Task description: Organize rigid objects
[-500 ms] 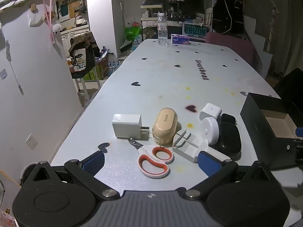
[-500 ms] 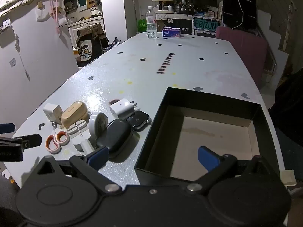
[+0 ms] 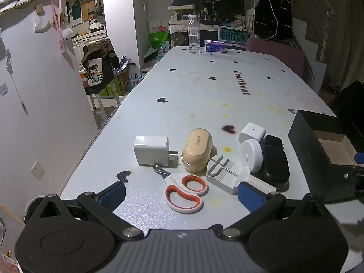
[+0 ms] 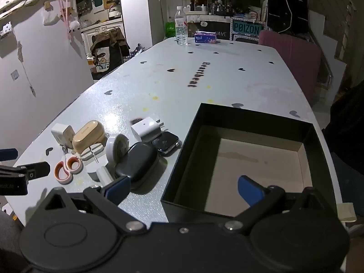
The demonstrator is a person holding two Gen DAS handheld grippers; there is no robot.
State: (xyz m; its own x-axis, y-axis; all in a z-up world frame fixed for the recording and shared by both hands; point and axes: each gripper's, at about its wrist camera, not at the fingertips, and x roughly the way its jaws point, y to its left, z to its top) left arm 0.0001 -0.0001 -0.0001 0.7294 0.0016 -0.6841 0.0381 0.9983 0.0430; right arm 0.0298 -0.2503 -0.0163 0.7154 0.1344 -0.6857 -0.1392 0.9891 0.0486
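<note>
My left gripper [image 3: 182, 195] is open and empty, just short of the orange-and-white scissors [image 3: 185, 190]. Behind them lie a white charger [image 3: 151, 150], a beige earbud case [image 3: 197, 150], a white tool block [image 3: 227, 175], a white round disc [image 3: 251, 155], a black case [image 3: 275, 166] and a small white plug [image 3: 251, 133]. My right gripper [image 4: 184, 190] is open and empty, straddling the near left corner of the black open box [image 4: 238, 118], with one fingertip inside it. A smartwatch [image 4: 165, 145] lies beside the box.
A water bottle [image 3: 194, 35] and a tissue pack [image 3: 215, 46] stand at the table's far end. A pink chair [image 4: 293, 52] is at the far right. The table's left edge [image 3: 97, 141] runs along a wall.
</note>
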